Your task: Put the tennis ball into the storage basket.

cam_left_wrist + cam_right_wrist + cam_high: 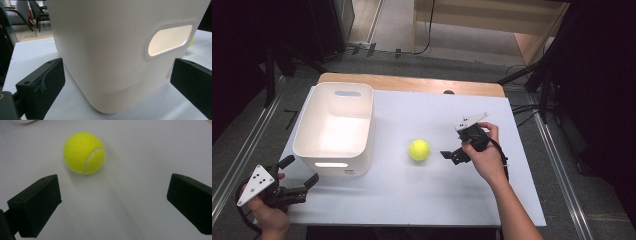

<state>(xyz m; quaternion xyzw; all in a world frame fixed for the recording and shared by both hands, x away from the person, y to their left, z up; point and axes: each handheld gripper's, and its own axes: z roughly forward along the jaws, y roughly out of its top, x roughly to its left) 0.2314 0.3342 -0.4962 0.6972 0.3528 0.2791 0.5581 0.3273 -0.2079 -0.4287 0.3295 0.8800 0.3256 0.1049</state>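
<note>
High view: the ball [419, 150] lies on the table [412, 200] just ahead of the right gripper [452, 155], nothing between them; the bin [334, 130] stands just beyond the left gripper [302, 175].

Left gripper view: jaws spread, empty, facing the bin's [105, 55] corner; its label is unreadable.

Right gripper view: jaws spread, empty; the ball [84, 153] sits ahead, left of centre.

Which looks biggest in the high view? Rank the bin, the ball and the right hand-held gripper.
1. Bin, by far the largest.
2. Right hand-held gripper, counting its body and grey plate.
3. Ball, smallest, though the holding hand covers part of that gripper, so the last two are close.
</note>
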